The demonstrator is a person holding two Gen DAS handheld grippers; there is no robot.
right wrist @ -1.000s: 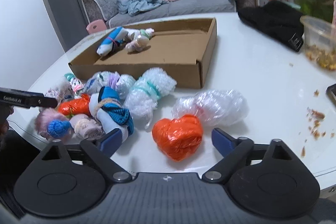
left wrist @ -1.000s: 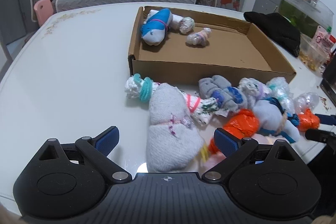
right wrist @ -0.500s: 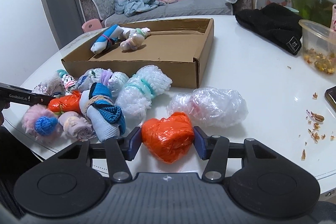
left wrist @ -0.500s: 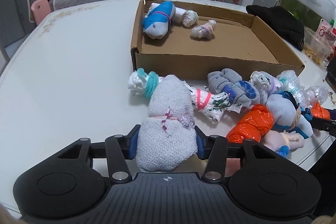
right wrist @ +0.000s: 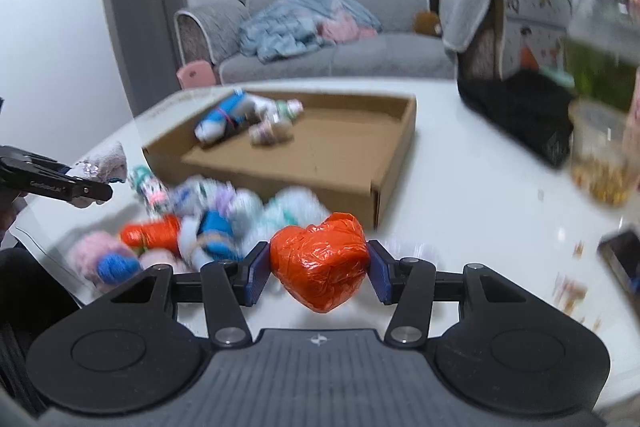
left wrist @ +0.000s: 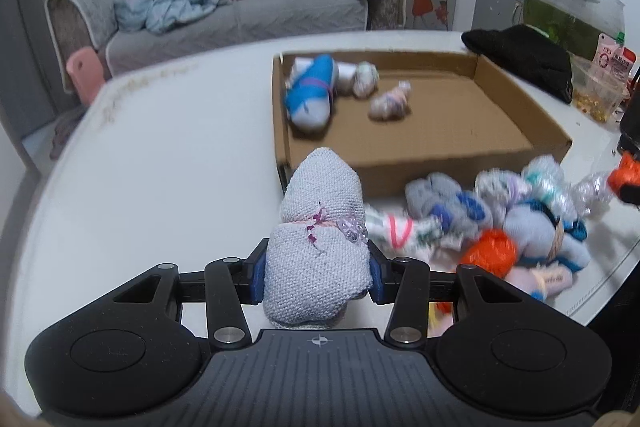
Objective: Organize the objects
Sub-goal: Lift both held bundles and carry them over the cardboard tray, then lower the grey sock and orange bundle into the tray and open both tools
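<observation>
Both grippers lifted, tilted down: left gripper (left wrist: pixel 316 275) fingers clamp grey bundle (left wrist: pixel 316 251), right gripper (right wrist: pixel 319 273) fingers orange bundle (right wrist: pixel 320 263).

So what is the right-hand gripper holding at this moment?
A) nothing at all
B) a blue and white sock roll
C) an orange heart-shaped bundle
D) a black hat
C: in the right wrist view, the right gripper has its blue pads pressed against both sides of the orange heart-shaped bundle, in front of the cardboard box.

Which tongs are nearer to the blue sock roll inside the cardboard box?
Left. The left tongs hold the gray bundle near that corner; the right tongs sit at the box's other end from the blue sock roll.
</observation>
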